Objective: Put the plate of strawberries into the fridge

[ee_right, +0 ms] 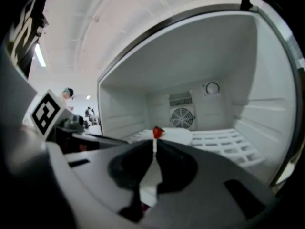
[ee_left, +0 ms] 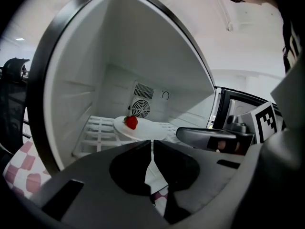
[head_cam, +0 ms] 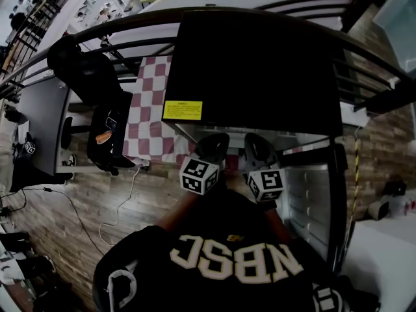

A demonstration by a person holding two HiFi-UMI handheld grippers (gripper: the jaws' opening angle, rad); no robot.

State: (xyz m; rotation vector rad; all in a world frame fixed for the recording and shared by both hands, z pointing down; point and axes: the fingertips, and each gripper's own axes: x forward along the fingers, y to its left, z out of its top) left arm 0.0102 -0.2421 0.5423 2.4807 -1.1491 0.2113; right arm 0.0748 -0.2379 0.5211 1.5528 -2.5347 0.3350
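Plate (ee_left: 144, 129) bearing one strawberry (ee_left: 131, 122) rests on the white shelf (ee_left: 96, 133) inside the open fridge (ee_left: 95, 56). The left gripper (ee_left: 152, 143) and right gripper (ee_right: 154, 146) are level and side by side, aimed at it from outside, both clenched and empty.

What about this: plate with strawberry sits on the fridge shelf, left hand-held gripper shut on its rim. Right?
No: the left hand-held gripper is shut on nothing, clear of the plate. The strawberry and shelf are right. Left gripper view shows it.
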